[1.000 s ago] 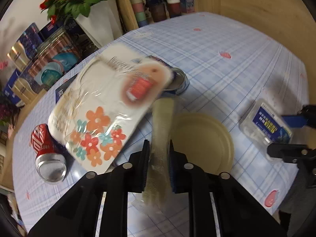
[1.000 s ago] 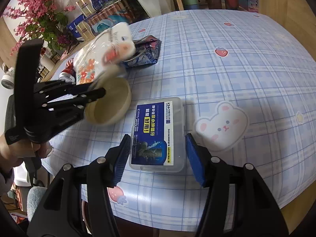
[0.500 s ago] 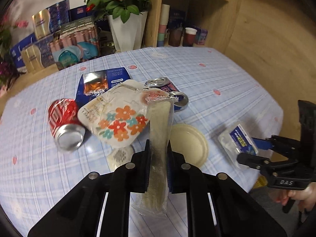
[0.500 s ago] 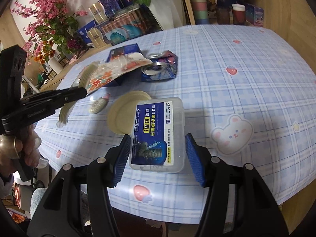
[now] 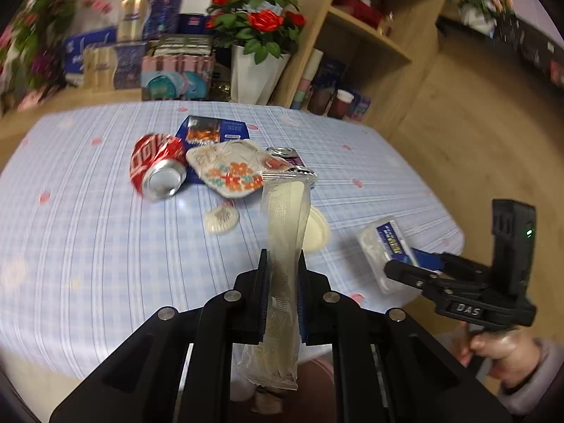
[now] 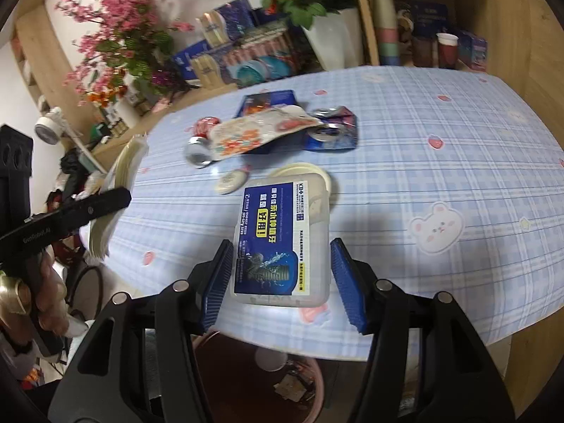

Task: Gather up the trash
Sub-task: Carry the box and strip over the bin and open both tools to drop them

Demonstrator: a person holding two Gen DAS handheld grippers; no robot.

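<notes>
A clear plastic wrapper is being pinched between the closed jaws of the left gripper, above the near edge of the checked tablecloth. A plastic box is being approached by the right gripper. A red can and a flowered packet are lying mid-table.

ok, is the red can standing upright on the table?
No, the red can lies on its side on the table, its open top facing the left-wrist camera.
</notes>
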